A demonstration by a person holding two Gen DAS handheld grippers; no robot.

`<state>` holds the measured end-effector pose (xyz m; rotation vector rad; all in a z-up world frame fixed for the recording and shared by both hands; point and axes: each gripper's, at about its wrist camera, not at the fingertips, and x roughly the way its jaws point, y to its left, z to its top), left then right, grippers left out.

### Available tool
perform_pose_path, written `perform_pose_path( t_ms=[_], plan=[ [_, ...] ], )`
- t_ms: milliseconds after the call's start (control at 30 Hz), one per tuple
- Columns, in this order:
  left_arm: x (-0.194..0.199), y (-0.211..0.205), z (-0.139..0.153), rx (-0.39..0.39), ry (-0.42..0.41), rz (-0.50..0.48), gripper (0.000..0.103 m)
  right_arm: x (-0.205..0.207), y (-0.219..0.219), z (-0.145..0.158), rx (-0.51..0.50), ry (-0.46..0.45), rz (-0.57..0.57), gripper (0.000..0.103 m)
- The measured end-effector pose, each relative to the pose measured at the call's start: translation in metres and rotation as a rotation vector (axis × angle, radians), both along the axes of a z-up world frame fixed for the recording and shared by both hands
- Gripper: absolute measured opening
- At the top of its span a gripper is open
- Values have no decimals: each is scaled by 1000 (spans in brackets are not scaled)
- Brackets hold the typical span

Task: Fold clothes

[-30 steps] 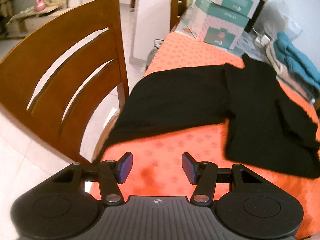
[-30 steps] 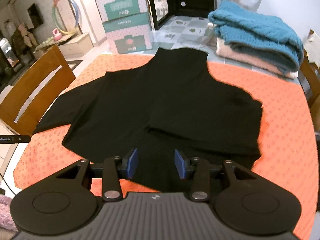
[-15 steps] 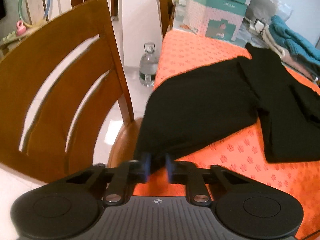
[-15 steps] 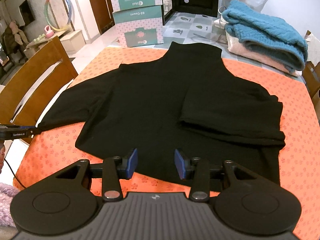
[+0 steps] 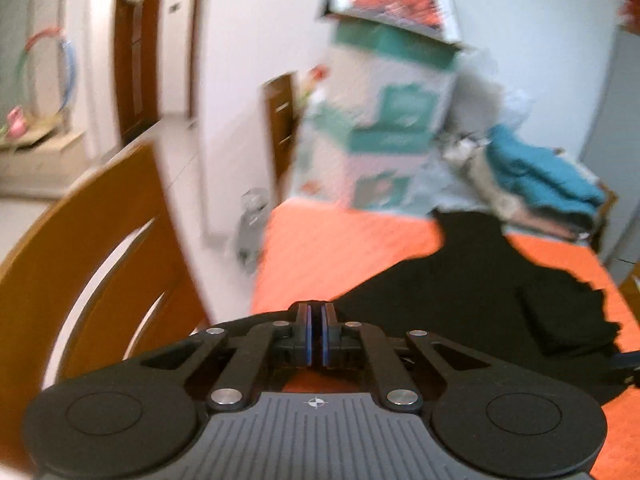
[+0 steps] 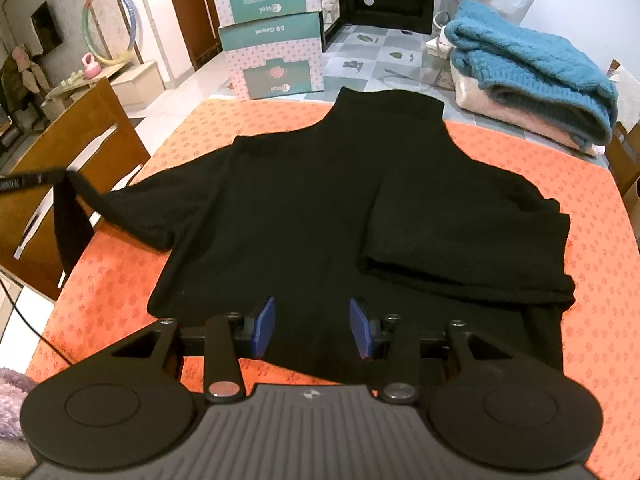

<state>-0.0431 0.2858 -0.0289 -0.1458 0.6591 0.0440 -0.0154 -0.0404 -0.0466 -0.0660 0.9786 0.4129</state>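
The left gripper (image 5: 317,330), raised off the table's left edge, pinches the black sweater's (image 6: 320,200) sleeve; the right gripper (image 6: 312,326) hovers spread over its near hem.

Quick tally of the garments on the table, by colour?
Black: 1, the black knit sweater spread on the orange cloth
Teal: 1, the folded teal knit sweater
Pale pink: 1, the folded pale pink garment beneath the teal one
Total: 3
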Motion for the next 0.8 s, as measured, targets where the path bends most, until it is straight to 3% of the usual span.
perform_pose_path(
  t_ms=[100,233,567,733,800],
  plan=[
    [18,-28,10,-6,-21,-101,7,3,-2,2,-3,-1,-13,47],
    [34,-59,2,-51,10,-206,7,4,-5,3,-15,2,-26,47],
    [33,-97,-38,-47,146,-335,11,4,-2,6,-28,2,-25,47],
    [23,-76,-34,-93,161,-287,34,6,10,17,-30,-28,17,47],
    [16,-65,-31,-105,163,-255,37,10,19,22,-26,-41,49,47]
  ],
)
